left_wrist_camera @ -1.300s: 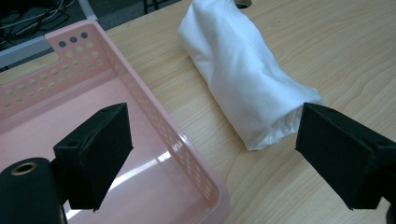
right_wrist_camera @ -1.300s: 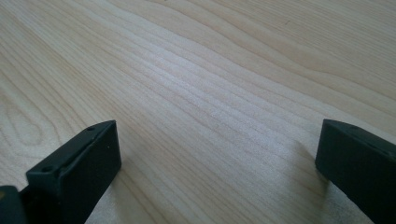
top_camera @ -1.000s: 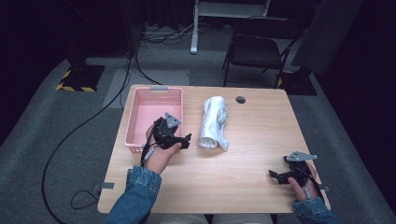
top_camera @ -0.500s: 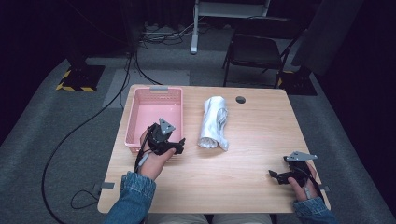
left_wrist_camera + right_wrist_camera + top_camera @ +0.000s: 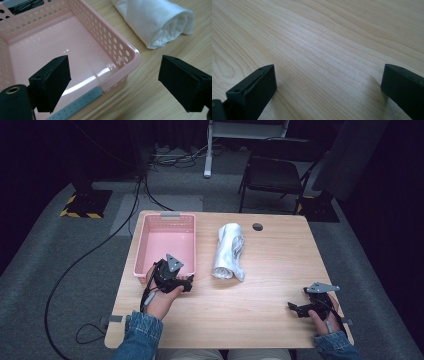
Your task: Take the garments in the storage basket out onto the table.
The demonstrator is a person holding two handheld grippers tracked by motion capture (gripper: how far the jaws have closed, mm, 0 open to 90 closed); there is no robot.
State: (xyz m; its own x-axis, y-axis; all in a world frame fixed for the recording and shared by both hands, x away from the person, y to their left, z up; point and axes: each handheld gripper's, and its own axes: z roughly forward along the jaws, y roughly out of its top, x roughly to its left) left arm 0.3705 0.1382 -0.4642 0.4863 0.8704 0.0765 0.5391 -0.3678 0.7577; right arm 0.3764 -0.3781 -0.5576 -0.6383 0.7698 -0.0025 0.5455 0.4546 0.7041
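My left gripper (image 5: 186, 284) sits at the near right corner of the pink basket (image 5: 148, 240), jaws wide apart with nothing between them; my right gripper (image 5: 296, 309) rests low over the bare table (image 5: 280, 270) near its right front corner, jaws equally wide and empty. The thing nearest my left gripper is the rolled white cloth (image 5: 229, 251), lying on the table just beside the basket's right wall, apart from it, its long axis running away from me. Judgement: the cloth is light, soft and compressible, not fragile, not slippery; it will sag and may unroll if I pinch a loose edge. Best hold is across the middle of the roll, jaws squeezing through all layers. The basket looks like thin perforated plastic, light and stiff, empty inside. The left gripper view adds detail: the cloth's (image 5: 160, 22) near end shows folded layers and a loose outer flap, and the basket (image 5: 125, 53) has a grey strip on its near rim. The high view gives the layout, plus a small dark hole (image 5: 257, 226) in the table beyond the cloth.
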